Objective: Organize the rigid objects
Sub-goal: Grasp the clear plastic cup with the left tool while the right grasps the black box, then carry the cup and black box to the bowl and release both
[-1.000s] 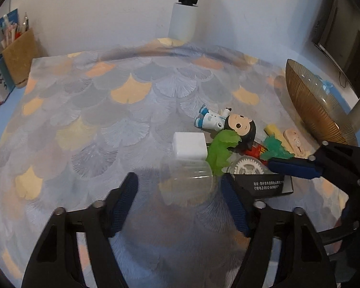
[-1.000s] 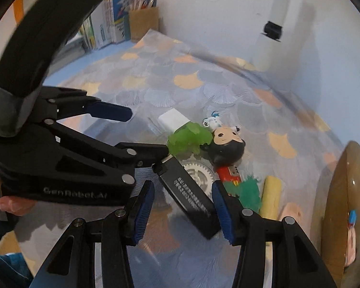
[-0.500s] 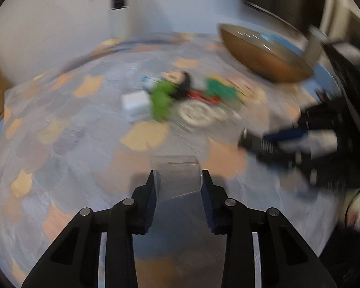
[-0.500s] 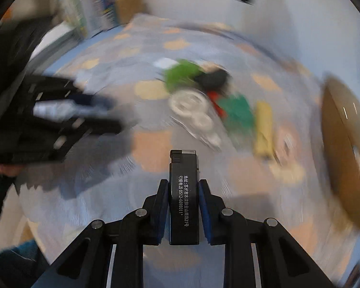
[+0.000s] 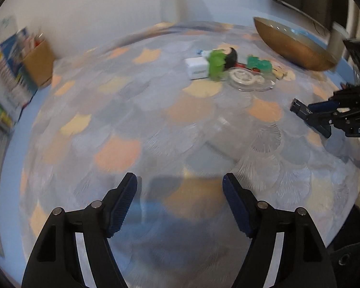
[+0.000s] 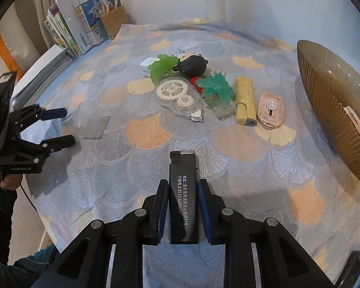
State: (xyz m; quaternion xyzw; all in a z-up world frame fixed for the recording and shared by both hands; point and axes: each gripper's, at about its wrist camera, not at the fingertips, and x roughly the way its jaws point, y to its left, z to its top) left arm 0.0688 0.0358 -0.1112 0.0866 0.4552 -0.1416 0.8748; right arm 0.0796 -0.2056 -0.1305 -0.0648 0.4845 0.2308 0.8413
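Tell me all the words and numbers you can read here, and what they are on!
"0512-6698011", after Chinese characters too small to be sure of: black lighter, clamped in the right gripper.
"LUKSN" or similar, unclear: label inside the brown bowl.
"GenRobot.AI", faint: left gripper body.
"DAS", cut off by the frame edge: right gripper body in the left wrist view.
Book covers and white charger: print too small or blurred.

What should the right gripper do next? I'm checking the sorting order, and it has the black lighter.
Probably carry the black lighter to the yellow lighter and lay it alongside. The right gripper is shut on it above bare cloth, away from the pile. The left gripper has just been opening, with nothing between its fingers and the clear cup beside it.
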